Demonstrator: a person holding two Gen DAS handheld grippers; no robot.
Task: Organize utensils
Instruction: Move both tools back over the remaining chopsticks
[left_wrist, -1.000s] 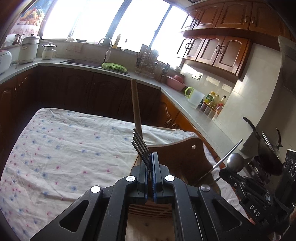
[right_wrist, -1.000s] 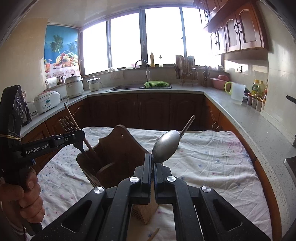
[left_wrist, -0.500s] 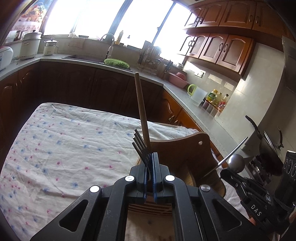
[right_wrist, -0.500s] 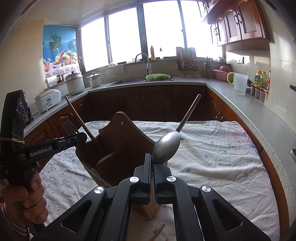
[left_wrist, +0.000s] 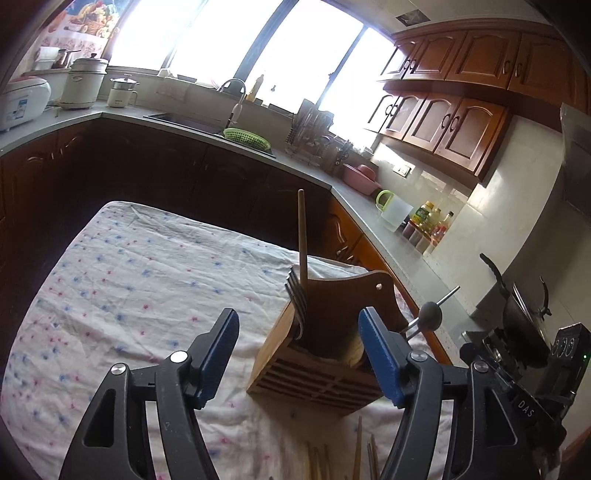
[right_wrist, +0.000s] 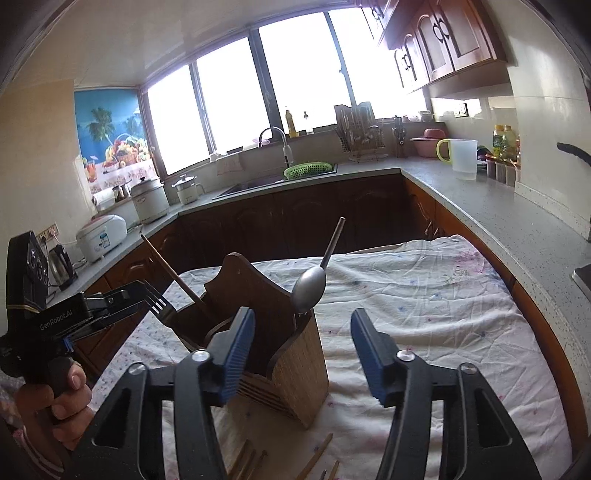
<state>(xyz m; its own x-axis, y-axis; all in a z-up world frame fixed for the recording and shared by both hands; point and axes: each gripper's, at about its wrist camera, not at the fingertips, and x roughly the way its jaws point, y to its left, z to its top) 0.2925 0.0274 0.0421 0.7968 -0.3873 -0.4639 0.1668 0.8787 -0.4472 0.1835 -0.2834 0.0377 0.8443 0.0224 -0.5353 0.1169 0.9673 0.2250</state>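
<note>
Table w/ floral cloth (right_wrist: 424, 314); wooden utensil holder (right_wrist: 295, 365) on it, loose chopsticks (right_wrist: 317, 456) by near edge.

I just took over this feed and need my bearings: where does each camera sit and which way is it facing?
Left wrist: on the left gripper, open, looking along its fingers at the wooden holder; the right gripper shows at lower right.
Right wrist: on the right gripper, open, facing the holder and the sink; the left gripper and the hand holding it show at left.
Shared: holder, fork, spoon, tablecloth.
</note>
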